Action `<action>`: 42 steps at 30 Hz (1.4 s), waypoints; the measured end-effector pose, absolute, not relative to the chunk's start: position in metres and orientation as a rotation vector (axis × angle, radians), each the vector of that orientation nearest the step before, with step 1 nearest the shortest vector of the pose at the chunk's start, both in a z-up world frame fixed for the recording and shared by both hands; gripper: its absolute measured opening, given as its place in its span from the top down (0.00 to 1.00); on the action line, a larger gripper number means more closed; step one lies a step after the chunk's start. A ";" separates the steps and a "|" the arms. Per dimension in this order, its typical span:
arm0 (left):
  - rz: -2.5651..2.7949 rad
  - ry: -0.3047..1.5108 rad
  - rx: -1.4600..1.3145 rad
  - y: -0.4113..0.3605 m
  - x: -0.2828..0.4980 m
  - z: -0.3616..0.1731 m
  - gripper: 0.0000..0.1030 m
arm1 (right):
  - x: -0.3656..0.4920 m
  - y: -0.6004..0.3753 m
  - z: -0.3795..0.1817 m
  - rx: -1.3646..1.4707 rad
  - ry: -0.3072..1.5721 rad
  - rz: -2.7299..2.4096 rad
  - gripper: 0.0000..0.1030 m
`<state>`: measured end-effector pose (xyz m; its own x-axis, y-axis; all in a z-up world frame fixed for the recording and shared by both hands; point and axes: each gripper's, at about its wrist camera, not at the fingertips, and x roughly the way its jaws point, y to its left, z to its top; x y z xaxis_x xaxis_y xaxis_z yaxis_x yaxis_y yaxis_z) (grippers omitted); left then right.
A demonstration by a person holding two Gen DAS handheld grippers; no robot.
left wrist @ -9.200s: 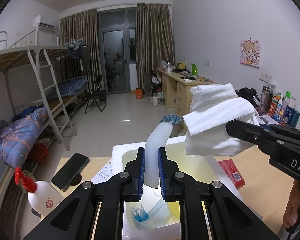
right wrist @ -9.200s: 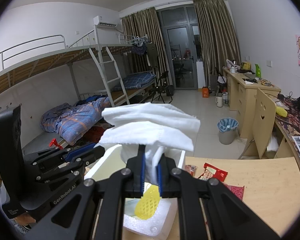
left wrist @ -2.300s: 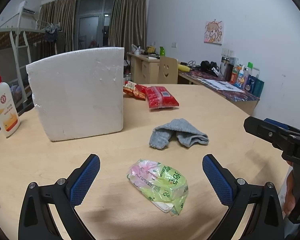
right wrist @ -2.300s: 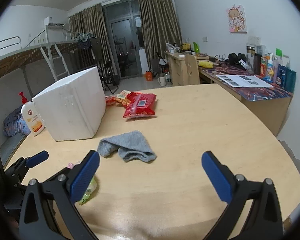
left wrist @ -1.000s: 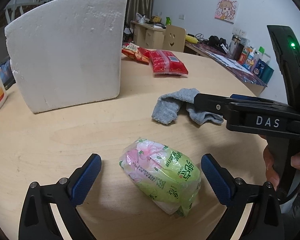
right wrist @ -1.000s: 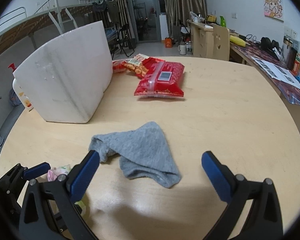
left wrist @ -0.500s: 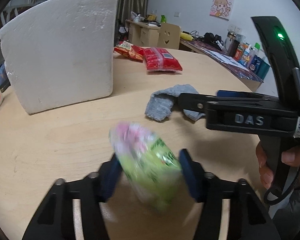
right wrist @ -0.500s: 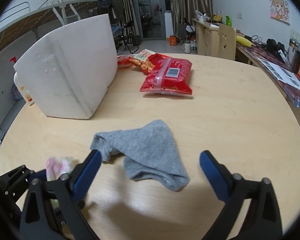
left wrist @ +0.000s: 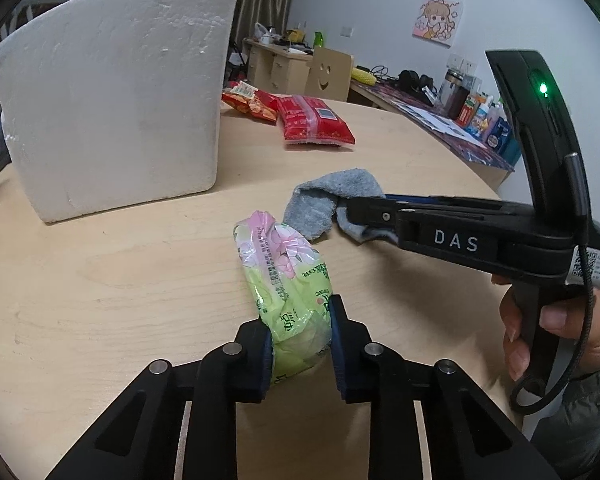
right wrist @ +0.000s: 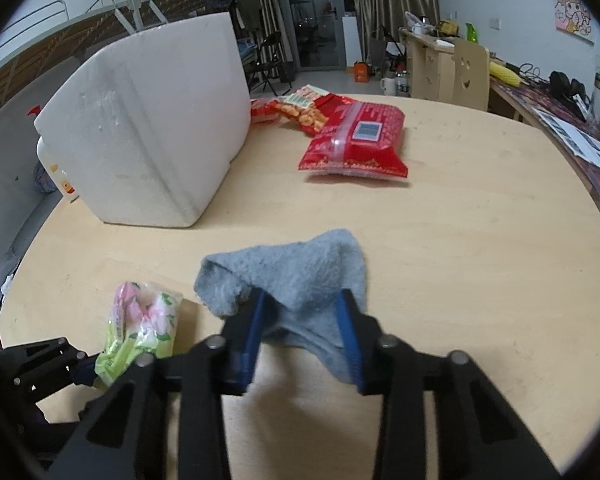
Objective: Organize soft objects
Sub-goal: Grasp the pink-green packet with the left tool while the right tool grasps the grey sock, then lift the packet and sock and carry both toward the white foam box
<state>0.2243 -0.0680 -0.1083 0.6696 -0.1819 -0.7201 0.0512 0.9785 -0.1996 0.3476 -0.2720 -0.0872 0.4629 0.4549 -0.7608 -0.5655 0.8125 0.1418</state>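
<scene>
Foam box (left wrist: 112, 108) stands big and white on the counter (left wrist: 100, 280). Right gripper (right wrist: 304, 320), marked "DAS", has just been closing its jaws, now pinching the grey cloth (right wrist: 296, 276). Left gripper (left wrist: 298, 332) has likewise been closing, its jaws squeezing the green-and-pink tissue pack (left wrist: 284, 276) beside the cloth; its print is unreadable.

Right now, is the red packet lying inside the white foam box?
No, the red packet lies on the table beside the white foam box.
</scene>
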 end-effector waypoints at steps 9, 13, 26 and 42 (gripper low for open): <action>-0.149 0.807 -0.143 -0.074 0.220 -0.105 0.77 | 0.351 -0.276 -0.092 -0.079 0.927 0.635 0.87; -0.147 0.796 -0.145 -0.073 0.218 -0.103 0.77 | 0.348 -0.275 -0.091 -0.087 0.911 0.621 0.90; -0.126 0.757 -0.118 -0.074 0.206 -0.098 0.77 | 0.341 -0.305 -0.058 0.040 0.803 0.622 0.94; -0.092 0.728 -0.117 -0.072 0.201 -0.085 0.78 | 0.319 -0.320 -0.029 0.064 0.716 0.617 0.94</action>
